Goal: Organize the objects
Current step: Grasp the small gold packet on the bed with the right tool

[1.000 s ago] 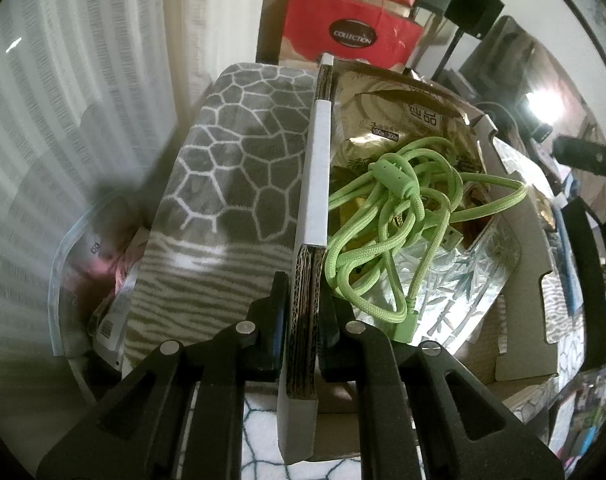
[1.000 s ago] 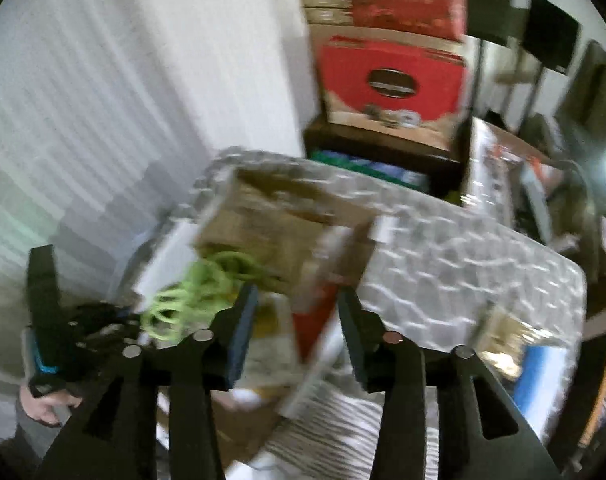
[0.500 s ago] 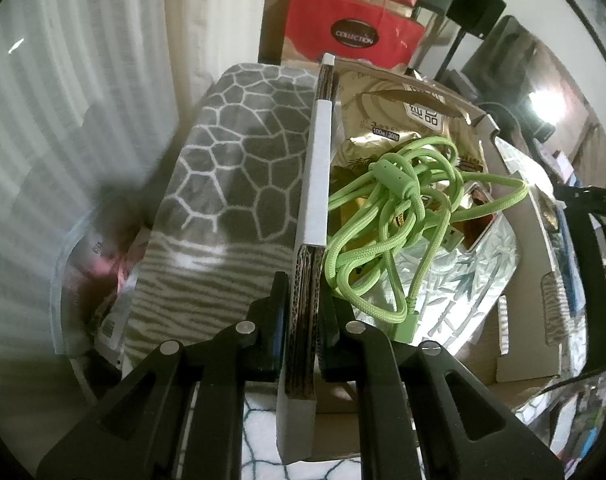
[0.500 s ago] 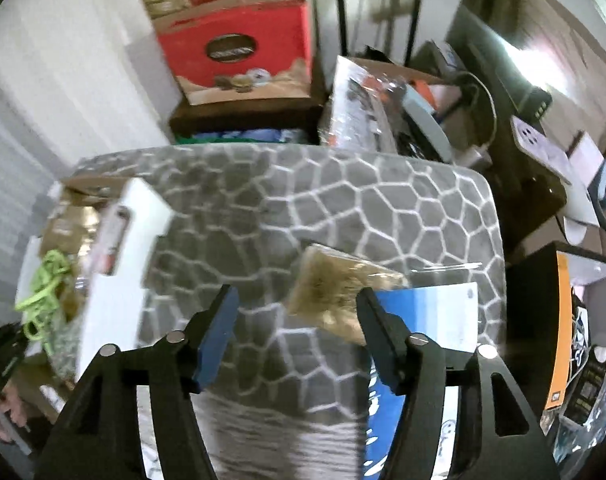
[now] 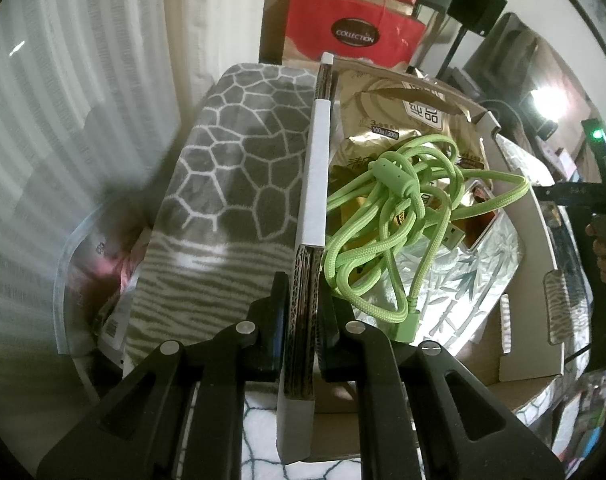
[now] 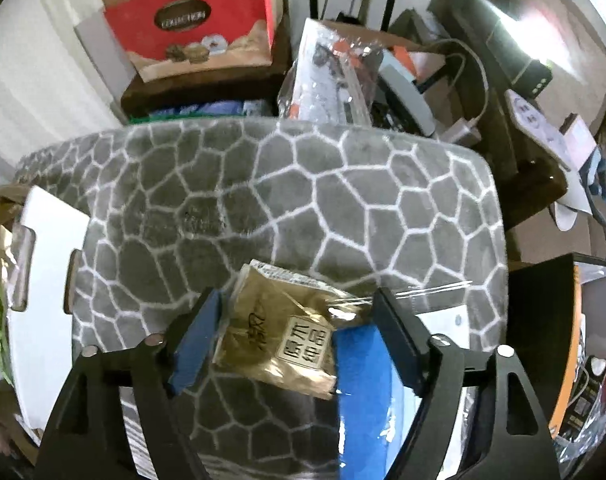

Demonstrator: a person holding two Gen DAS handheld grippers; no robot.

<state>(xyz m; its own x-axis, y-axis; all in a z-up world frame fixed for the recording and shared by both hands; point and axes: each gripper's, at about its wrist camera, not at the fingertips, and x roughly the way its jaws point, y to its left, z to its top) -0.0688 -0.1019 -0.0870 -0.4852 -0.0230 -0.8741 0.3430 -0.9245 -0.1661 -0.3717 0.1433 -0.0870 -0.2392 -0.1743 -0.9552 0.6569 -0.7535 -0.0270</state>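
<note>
gold packet (image 6: 281, 338) lies on the grey mat (image 6: 303, 200) at lower centre of the right view, between the spread fingers of the right gripper (image 6: 293, 340), long axis slanting toward lower right. left gripper (image 5: 301, 322) pinches the cardboard box wall (image 5: 317, 184).

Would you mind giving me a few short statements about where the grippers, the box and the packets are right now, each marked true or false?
1. The left gripper is clamped on the cardboard box wall. True.
2. The green cable lies on the grey mat. False: it lies inside the box, on top of gold and silver packets.
3. The right gripper is open, with the gold packet between its fingers. True.
4. The gold packet rests wholly on the grey mat. False: its right part overlaps a blue item.
5. The red Collection box sits on the grey mat. False: it stands beyond the mat's far edge.
</note>
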